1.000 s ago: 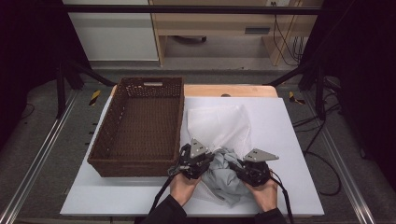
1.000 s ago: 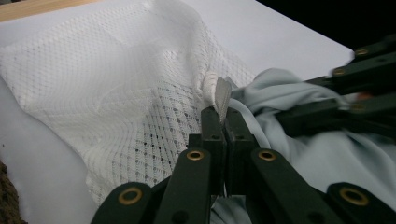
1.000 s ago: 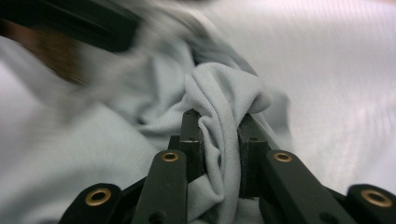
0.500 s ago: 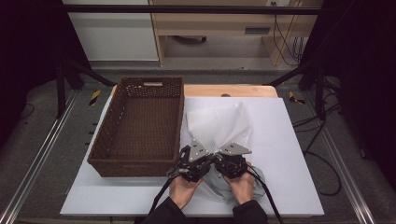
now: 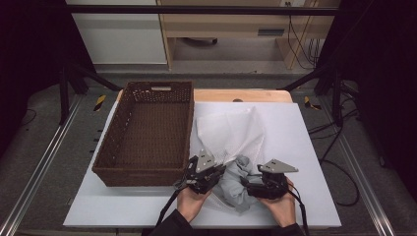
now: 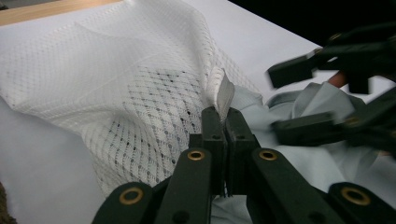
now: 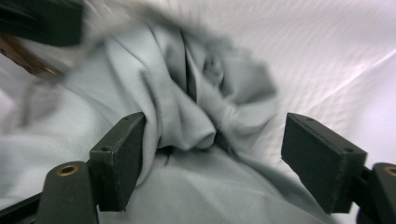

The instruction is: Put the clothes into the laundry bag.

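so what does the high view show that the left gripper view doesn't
High view alone: the brown wicker basket left of the cloths, the person's hands, and the whole white table sheet.

Left gripper view alone: the left hand-held gripper shut on the edge of the white mesh bag, whose weave is plain up close.

Both: the mesh bag, the grey cloth beside it, and the right hand-held gripper, whose jaws have just been opening and stand apart over the grey cloth.
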{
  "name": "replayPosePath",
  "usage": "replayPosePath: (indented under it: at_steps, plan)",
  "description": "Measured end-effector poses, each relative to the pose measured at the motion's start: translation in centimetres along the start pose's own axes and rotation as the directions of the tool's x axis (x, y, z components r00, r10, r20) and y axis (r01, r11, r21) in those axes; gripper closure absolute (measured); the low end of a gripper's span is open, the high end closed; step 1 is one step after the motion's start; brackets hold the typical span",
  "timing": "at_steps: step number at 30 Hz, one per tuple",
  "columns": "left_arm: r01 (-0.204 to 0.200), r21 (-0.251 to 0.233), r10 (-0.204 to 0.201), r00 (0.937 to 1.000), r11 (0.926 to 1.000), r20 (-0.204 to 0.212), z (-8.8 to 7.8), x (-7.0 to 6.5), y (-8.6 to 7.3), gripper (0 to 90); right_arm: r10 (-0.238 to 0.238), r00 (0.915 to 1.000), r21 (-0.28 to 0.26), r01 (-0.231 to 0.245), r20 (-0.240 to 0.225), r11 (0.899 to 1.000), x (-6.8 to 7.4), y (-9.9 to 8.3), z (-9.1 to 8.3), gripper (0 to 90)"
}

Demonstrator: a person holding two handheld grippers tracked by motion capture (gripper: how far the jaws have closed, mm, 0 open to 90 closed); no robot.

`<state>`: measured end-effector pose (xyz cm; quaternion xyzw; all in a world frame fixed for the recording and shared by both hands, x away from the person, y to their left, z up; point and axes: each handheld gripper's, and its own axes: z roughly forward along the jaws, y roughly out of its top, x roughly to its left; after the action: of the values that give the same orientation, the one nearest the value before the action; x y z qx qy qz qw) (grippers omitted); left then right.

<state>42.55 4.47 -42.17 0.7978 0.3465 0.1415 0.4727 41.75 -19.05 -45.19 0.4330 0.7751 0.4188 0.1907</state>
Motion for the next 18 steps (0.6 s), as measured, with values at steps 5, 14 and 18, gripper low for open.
replayPosePath:
  at_steps: [5,14,18]
  plan:
    - [0.007,0.005,-0.007,1.0000,1.0000,-0.002,0.2,0.0,0.0,87.8,-0.037,0.9980,0.064,0.040,-0.052,0.997,0.6,0.0,2.8,68.9]
    - [0.024,-0.038,-0.024,0.9997,0.9990,0.002,-1.1,0.1,1.4,87.9,-0.177,0.9732,-0.026,0.175,-0.147,0.984,4.4,2.4,0.4,80.3]
    - [0.001,-0.030,-0.001,1.0000,0.9995,0.009,-1.6,-0.3,1.5,88.1,-0.154,0.9835,0.007,0.156,-0.095,0.988,4.6,3.0,3.3,80.1]
